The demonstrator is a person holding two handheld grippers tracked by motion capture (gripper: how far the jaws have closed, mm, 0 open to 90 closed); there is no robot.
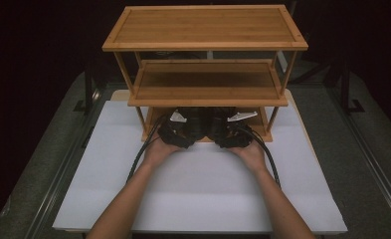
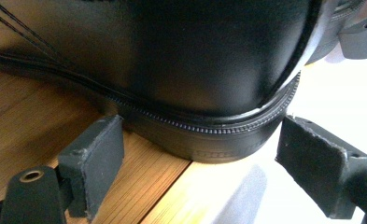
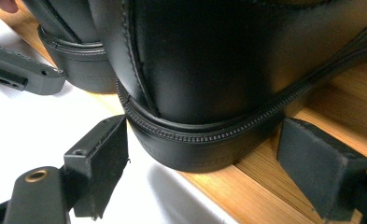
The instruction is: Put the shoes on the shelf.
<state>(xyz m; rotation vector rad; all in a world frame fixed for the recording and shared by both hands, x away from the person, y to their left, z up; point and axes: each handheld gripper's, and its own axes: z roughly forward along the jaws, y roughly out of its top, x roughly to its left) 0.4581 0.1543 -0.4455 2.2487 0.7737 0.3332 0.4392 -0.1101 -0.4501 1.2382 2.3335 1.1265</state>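
Observation:
Two black leather shoes stand side by side on the bottom shelf (image 1: 263, 131) of a bamboo rack, heels toward me. My left gripper (image 1: 179, 131) sits at the heel of the left shoe (image 1: 195, 119), my right gripper (image 1: 226, 132) at the heel of the right shoe (image 1: 217, 119). In the left gripper view the left gripper (image 2: 204, 158) is open, its pads (image 2: 95, 156) flanking the left shoe's (image 2: 172, 60) heel without pressing it. In the right gripper view the right gripper (image 3: 209, 161) is open too, with the right shoe's (image 3: 228, 60) heel just ahead of its pads (image 3: 319, 163).
The rack has a middle shelf (image 1: 208, 82) and a top shelf (image 1: 205, 27), both bare, low over my hands. It stands at the back of a white board (image 1: 203, 199) on the table. Grey floor and dark rails run along both sides.

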